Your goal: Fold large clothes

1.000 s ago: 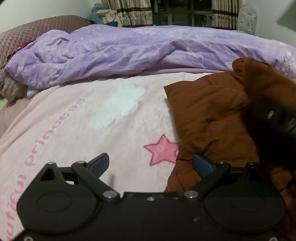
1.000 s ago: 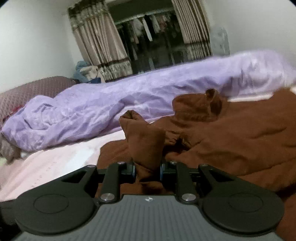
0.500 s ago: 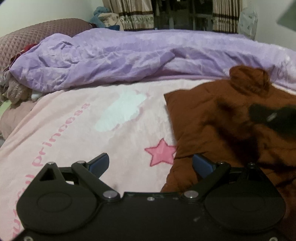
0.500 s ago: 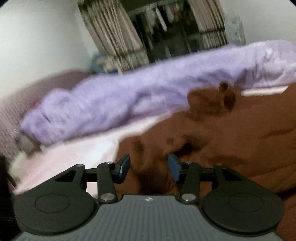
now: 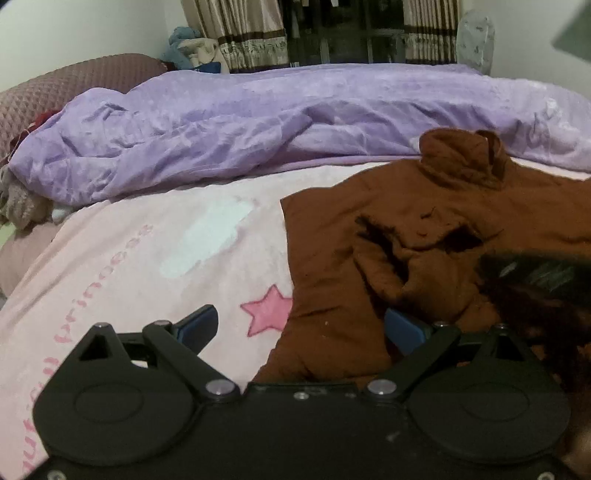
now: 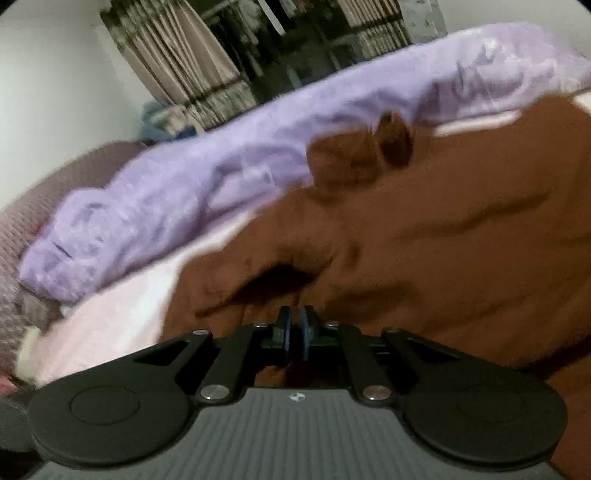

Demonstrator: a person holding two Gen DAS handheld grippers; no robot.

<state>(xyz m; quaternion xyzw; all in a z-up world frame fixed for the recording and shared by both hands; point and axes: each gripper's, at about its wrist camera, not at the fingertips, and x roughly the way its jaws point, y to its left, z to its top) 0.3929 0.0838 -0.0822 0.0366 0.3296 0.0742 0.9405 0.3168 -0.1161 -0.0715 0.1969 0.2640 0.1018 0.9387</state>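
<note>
A large brown garment [image 5: 424,236] with a hood lies crumpled on the pink bed blanket [image 5: 129,266], to the right in the left wrist view; it fills the right half of the right wrist view [image 6: 424,240]. My left gripper [image 5: 301,326] is open and empty, low over the garment's left edge. My right gripper [image 6: 294,328] is shut with nothing between its pads, just above the brown cloth. It shows as a dark blur at the right edge of the left wrist view [image 5: 539,273].
A rumpled purple duvet [image 5: 258,129] lies across the far side of the bed. A quilted mauve headboard or pillow [image 5: 55,99] is at the far left. Curtains and a dark window [image 5: 332,33] stand behind. The pink blanket has a star [image 5: 267,306] and lettering.
My right gripper let go of the brown sleeve fold it held, opened, then shut empty and tilted. The released cloth dropped onto the garment. My left gripper stayed open and rose slightly.
</note>
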